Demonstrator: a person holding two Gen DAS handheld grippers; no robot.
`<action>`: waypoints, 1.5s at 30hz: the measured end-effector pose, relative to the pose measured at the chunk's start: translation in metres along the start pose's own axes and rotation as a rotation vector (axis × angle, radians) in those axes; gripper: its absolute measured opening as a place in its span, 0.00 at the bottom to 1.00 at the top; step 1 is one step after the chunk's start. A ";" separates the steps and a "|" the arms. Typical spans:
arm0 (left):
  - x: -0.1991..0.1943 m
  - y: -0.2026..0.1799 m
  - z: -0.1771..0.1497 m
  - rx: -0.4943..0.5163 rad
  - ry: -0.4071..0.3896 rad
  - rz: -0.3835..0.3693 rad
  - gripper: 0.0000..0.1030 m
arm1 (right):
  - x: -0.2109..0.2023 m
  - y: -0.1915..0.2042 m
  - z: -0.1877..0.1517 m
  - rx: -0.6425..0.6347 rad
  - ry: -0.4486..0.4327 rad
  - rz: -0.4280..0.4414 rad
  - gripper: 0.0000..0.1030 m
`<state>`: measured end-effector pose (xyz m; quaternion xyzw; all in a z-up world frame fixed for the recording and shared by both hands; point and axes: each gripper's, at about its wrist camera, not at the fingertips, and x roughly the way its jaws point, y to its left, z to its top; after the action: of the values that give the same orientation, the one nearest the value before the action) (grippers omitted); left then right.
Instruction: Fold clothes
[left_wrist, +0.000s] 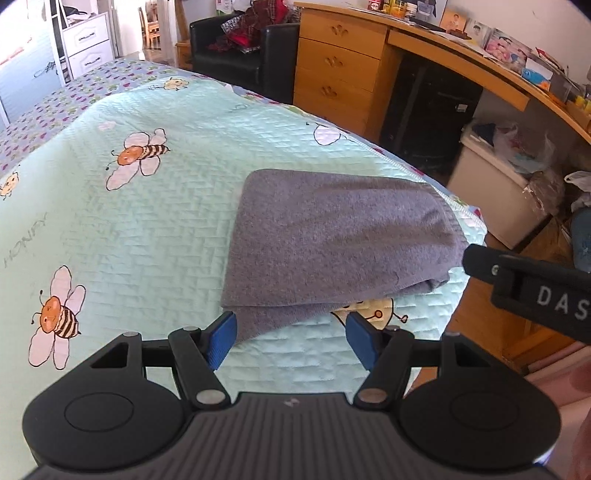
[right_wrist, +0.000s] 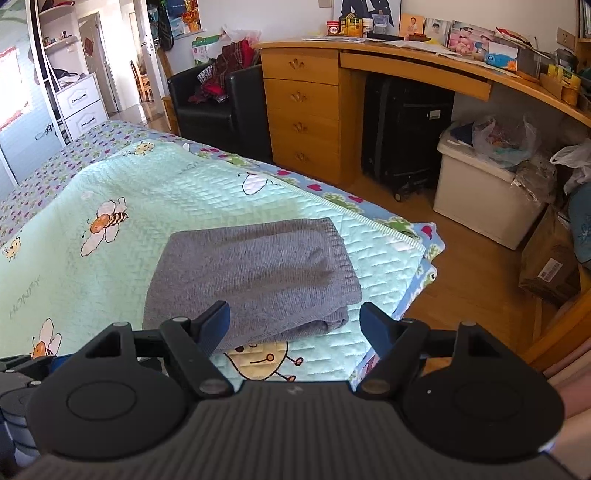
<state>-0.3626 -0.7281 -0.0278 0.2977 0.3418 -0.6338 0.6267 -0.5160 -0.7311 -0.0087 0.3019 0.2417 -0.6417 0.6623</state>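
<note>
Two words: "DAS" (left_wrist: 561, 301), perhaps "HONEY" (left_wrist: 26, 240)

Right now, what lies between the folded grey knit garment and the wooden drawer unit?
In the right wrist view: bare green bee-print quilt, its blue patterned edge, then wooden floor before the drawer unit. The grey garment lies alone.

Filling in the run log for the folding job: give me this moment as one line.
stage: fold looks done | grey garment: folded, on bed quilt | left gripper: open, empty | right gripper: open, empty
</note>
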 end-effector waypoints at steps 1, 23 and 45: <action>0.001 0.000 0.001 -0.002 0.000 -0.001 0.66 | 0.001 0.000 0.000 0.000 0.001 0.003 0.76; 0.006 0.011 -0.003 -0.014 0.023 0.018 0.66 | 0.009 0.010 -0.010 -0.025 0.023 0.060 0.76; -0.023 0.023 -0.005 -0.025 -0.174 0.072 0.76 | -0.034 0.013 -0.016 -0.084 -0.235 0.118 0.88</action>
<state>-0.3387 -0.7100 -0.0134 0.2457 0.2828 -0.6301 0.6802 -0.5041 -0.6960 0.0058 0.2103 0.1711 -0.6219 0.7347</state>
